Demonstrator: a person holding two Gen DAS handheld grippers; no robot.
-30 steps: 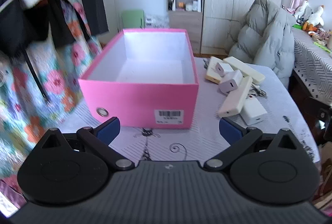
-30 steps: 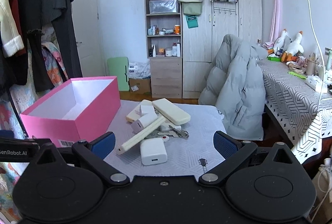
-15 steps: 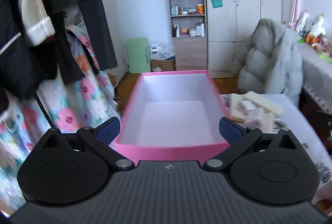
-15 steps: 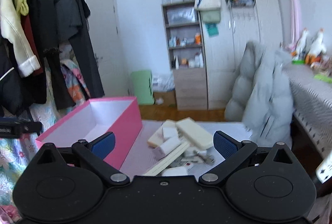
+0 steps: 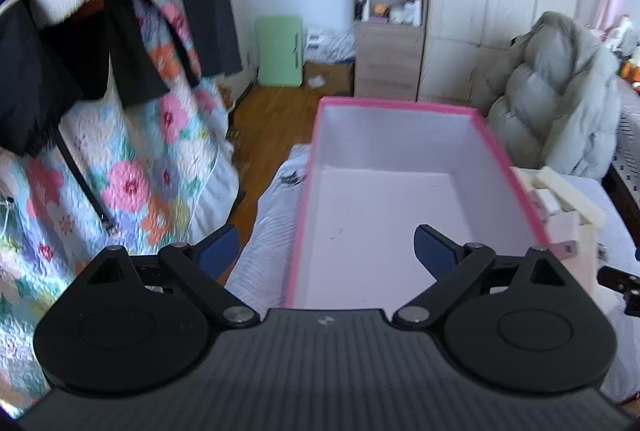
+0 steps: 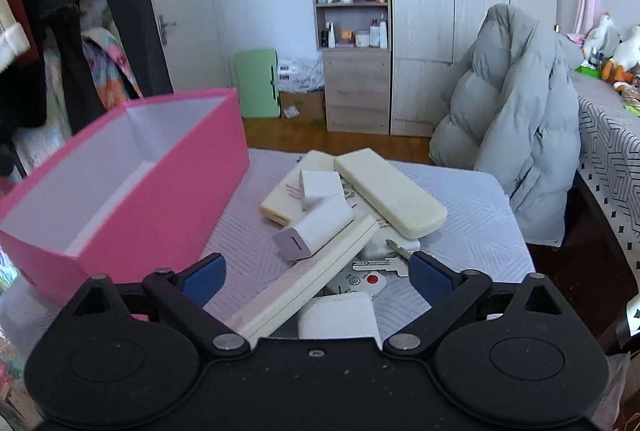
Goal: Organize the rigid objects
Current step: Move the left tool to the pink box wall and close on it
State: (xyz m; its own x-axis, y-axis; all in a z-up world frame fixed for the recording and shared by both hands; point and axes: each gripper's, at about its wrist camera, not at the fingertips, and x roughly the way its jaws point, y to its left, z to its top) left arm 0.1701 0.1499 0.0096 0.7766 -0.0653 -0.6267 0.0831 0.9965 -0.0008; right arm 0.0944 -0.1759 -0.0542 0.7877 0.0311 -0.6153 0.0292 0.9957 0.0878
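An empty pink box (image 5: 496, 147) with a white inside stands on the table; it also shows in the right wrist view (image 6: 192, 191) at the left. My left gripper (image 5: 326, 251) is open and empty, straddling the box's left wall near its front. My right gripper (image 6: 316, 273) is open and empty, just above a pile of white and cream rigid objects: a long cream bar (image 6: 316, 275), a white charger block (image 6: 314, 229), a cream case (image 6: 390, 197), a small white cube (image 6: 320, 185), keys (image 6: 380, 265) and a white adapter (image 6: 340, 315).
A grey puffer jacket (image 6: 516, 111) hangs on a chair behind the table's right side. A floral quilt (image 5: 132, 171) and hanging clothes are at the left. Another patterned table (image 6: 612, 147) is at the far right. Shelves and wardrobes line the back wall.
My left gripper has risen and moved forward over the box's left front part. My right gripper has come down and forward over the pile. Both stayed open.
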